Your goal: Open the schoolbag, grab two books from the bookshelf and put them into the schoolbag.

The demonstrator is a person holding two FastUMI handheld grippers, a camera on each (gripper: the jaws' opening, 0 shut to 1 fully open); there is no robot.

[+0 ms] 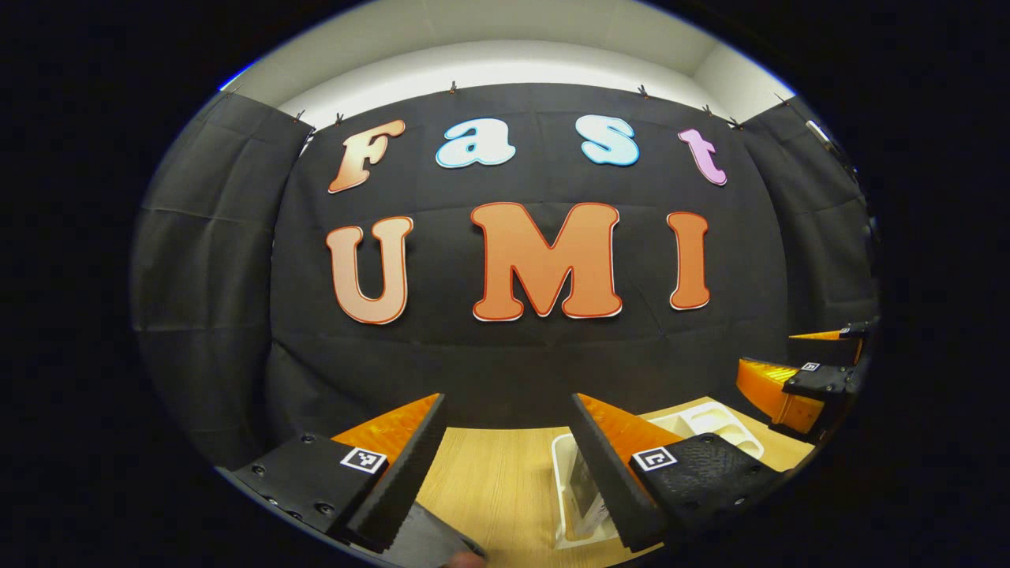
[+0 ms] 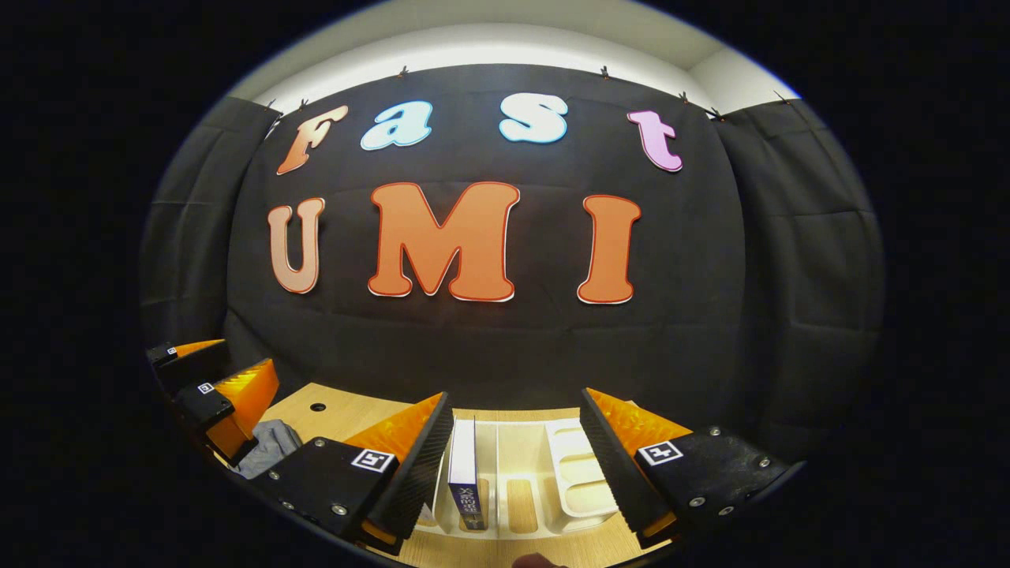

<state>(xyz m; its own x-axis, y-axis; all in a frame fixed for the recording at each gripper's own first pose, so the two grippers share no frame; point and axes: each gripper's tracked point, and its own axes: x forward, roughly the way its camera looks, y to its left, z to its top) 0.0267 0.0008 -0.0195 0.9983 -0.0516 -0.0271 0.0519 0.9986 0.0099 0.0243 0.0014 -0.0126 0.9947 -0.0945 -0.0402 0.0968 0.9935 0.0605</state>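
A book [image 2: 465, 473] stands in the bookshelf [image 2: 580, 473], with open slots beside it.

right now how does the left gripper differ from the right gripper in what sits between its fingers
The right gripper squarely faces the white plastic bookshelf. The left gripper has the bookshelf off by one finger.
An upright blue-spined book stands between the right gripper's fingers. Bare wooden table lies between the left gripper's.
Both are open and grip nothing.

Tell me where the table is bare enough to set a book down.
Bare wood lies on the table left of the white bookshelf, between it and the grey schoolbag. The bookshelf is crowded: a book stands between its dividers.
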